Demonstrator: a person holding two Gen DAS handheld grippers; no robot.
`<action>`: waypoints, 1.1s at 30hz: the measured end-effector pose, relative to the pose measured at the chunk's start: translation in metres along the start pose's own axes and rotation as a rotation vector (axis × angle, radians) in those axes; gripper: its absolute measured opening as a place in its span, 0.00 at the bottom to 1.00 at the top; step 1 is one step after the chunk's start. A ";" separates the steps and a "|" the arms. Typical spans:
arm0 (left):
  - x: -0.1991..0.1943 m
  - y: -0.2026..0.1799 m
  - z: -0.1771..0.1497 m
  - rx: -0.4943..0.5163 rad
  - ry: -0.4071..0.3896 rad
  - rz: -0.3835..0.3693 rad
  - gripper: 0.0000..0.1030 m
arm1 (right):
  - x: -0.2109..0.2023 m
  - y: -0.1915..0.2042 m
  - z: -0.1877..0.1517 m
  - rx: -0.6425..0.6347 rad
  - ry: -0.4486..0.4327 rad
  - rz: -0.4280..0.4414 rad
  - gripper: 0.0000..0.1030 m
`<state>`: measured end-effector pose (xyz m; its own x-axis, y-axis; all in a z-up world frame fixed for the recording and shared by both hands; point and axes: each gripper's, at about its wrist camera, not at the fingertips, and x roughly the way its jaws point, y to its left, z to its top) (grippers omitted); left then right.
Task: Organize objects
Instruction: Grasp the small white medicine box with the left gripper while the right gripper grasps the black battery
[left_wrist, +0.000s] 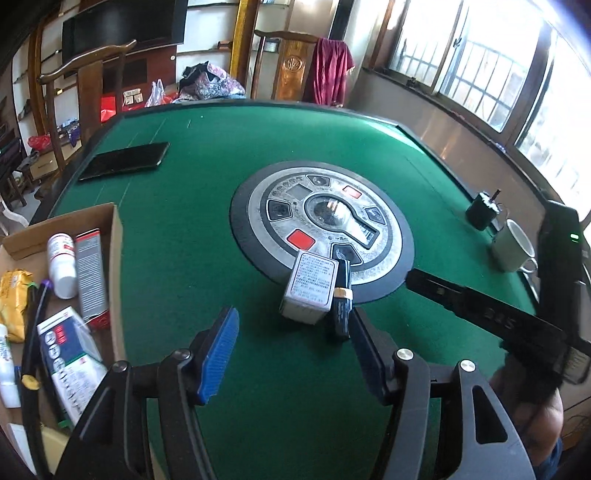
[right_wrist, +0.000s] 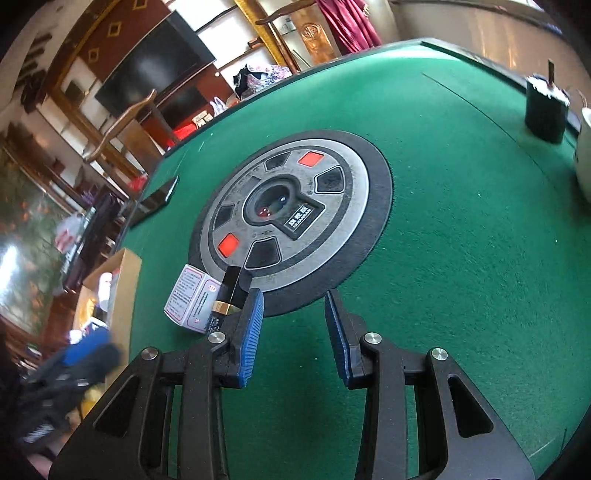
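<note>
While both grippers hang empty, green felt (right_wrist: 461, 258) lies bare.

A small white box (left_wrist: 308, 288) printed with fine text is lying on the green table (left_wrist: 184, 229), overlapping the near edge of the round centre panel (left_wrist: 321, 221). A black tube with a gold band (left_wrist: 341, 295) is lying against its right side, touching it. A cardboard box (left_wrist: 118, 236) is sitting at the table's left edge, holding a white bottle (left_wrist: 62, 266), cartons and packets.

mug (right_wrist: 584, 162) — cut by right edge | left claw (right_wrist: 74, 369) — blurred | box print (left_wrist: 310, 275) — unreadable
</note>
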<state>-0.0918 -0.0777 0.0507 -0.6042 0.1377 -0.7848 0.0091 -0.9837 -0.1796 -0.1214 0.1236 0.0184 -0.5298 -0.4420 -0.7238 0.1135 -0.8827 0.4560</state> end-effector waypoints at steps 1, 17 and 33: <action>0.005 -0.002 0.002 -0.002 0.006 0.005 0.60 | -0.002 -0.001 0.001 0.006 -0.007 0.003 0.33; 0.049 0.022 0.001 -0.107 -0.005 0.118 0.33 | -0.002 -0.001 0.000 0.002 0.000 0.015 0.33; 0.041 0.044 -0.010 -0.178 -0.040 0.127 0.34 | 0.053 0.065 -0.006 -0.133 0.103 -0.057 0.34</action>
<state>-0.1083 -0.1142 0.0049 -0.6202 0.0060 -0.7844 0.2252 -0.9565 -0.1854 -0.1369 0.0413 0.0065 -0.4507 -0.3984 -0.7989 0.1991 -0.9172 0.3451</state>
